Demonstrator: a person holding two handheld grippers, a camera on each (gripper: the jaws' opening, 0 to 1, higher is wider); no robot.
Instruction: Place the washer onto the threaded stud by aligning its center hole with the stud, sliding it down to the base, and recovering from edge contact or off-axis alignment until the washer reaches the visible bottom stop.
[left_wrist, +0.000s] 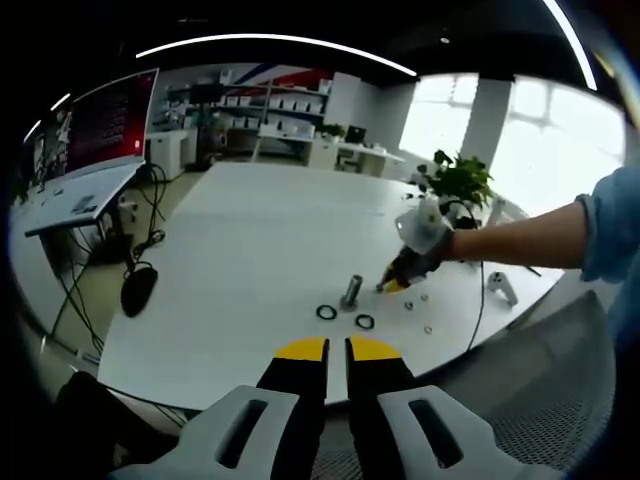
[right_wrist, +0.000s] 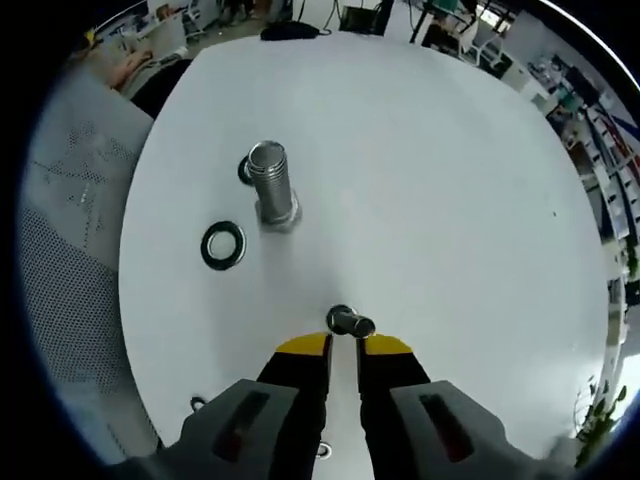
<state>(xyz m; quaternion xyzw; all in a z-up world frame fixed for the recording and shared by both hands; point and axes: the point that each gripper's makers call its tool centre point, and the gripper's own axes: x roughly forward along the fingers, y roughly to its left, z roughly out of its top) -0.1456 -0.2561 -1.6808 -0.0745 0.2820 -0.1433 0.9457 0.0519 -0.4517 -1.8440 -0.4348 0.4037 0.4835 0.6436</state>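
Note:
A short threaded stud (left_wrist: 352, 291) (right_wrist: 272, 182) stands upright on the white table (left_wrist: 250, 260) (right_wrist: 430, 180). Two black washers (left_wrist: 326, 312) (left_wrist: 365, 321) lie flat by its base; in the right gripper view one washer (right_wrist: 222, 245) lies to its left and another (right_wrist: 245, 170) peeks out behind it. My right gripper (right_wrist: 345, 340) (left_wrist: 392, 282) is down at the table right of the stud, shut on a small metal washer (right_wrist: 347, 322) that sits tilted at its yellow tips. My left gripper (left_wrist: 337, 347) hangs shut and empty off the table's near edge.
Several small washers (left_wrist: 408, 305) (right_wrist: 197, 404) lie loose near the right gripper. A gloved hand and blue sleeve (left_wrist: 530, 235) reach in from the right. A mesh chair (left_wrist: 560, 400) (right_wrist: 70, 260) stands at the table edge. A potted plant (left_wrist: 460, 180) and a white object (left_wrist: 502, 287) sit at the right.

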